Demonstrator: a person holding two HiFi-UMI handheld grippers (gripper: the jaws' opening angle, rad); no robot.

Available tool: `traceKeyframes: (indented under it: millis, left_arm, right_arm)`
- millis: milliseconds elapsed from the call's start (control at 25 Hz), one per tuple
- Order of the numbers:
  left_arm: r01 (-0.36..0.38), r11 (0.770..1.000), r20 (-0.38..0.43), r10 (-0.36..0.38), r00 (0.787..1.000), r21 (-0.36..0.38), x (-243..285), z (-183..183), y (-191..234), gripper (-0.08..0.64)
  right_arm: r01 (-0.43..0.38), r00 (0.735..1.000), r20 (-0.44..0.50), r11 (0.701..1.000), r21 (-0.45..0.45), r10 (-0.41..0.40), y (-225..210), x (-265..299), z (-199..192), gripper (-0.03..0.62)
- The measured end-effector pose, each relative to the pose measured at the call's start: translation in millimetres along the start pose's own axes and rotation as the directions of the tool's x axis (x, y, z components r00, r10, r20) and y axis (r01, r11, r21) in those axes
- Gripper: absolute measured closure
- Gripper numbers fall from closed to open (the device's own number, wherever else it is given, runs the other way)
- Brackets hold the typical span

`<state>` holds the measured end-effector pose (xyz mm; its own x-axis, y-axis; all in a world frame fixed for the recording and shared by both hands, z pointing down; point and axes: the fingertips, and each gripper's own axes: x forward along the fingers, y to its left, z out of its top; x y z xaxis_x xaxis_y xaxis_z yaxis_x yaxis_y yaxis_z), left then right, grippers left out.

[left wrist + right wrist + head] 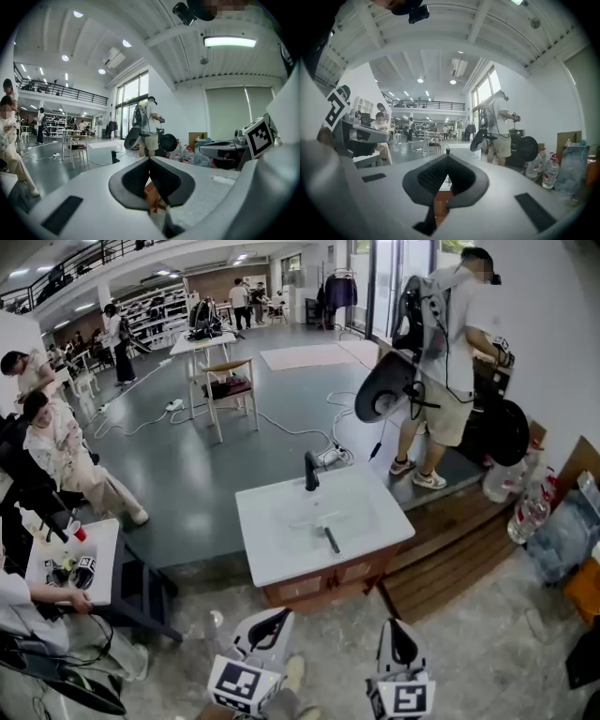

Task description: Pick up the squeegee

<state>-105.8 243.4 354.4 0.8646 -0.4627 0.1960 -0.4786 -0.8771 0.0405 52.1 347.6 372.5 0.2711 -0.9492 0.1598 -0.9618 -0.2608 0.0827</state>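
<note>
Grey pads of my left tongs (150, 161) are pressed together at the tips, with nothing between them. My right tongs (447, 158) are pressed together too, and empty. Both hover close to me, short of the white sink (272, 559) on its wooden cabinet (323, 585). On the sink top lies the squeegee (331, 540), untouched, just this side of the black tap (311, 471). Beyond, a person (441, 362) stands by the wall.

the slim dark squeegee (331, 540) lies flat on the white sink top (272, 563), near its front edge.
</note>
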Motion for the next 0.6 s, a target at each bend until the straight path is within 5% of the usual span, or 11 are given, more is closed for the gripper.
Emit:
traceKeyframes:
  millis: [600]
  left_arm:
    - [0.022, 1.000, 0.019, -0.023, 1.000, 0.015, 83.2, 18.4, 73.9, 0.558]
  right_arm:
    - [0.015, 0.999, -0.032, 1.000, 0.010, -0.014, -6.1, 102.9, 7.4, 0.595]
